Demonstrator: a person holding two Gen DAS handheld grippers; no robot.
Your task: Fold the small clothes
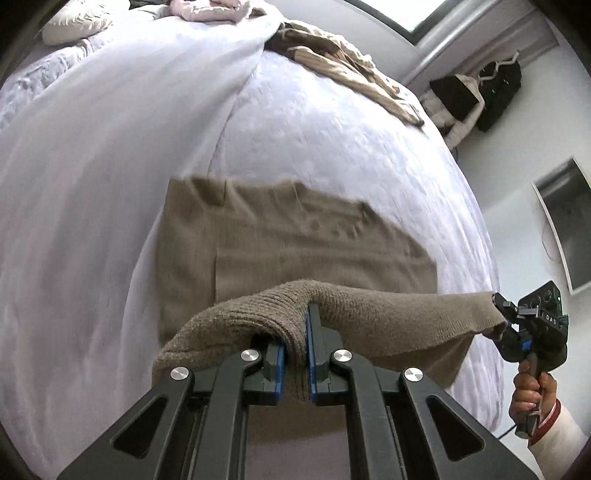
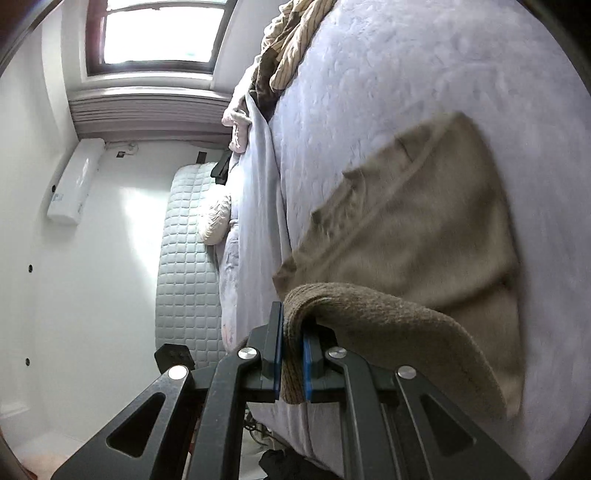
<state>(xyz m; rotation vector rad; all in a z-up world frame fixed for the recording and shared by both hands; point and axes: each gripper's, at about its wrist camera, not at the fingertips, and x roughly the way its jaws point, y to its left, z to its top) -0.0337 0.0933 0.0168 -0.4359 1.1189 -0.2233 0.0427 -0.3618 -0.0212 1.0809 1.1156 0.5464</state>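
Left gripper (image 1: 295,354) clamped on the ribbed edge of the brown knit garment (image 1: 280,243). Right gripper (image 2: 291,362) likewise pinches that edge. Garment's edge lifted, remainder flat on the bed (image 1: 332,147).

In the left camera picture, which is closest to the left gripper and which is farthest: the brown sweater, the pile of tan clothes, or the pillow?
From the left gripper:
1. Brown sweater: its near edge is pinched in the gripper, and the rest lies on the bed just ahead.
2. Tan clothes: a pile farther up the bed, to the right.
3. Pillow: at the far end of the bed, top left.
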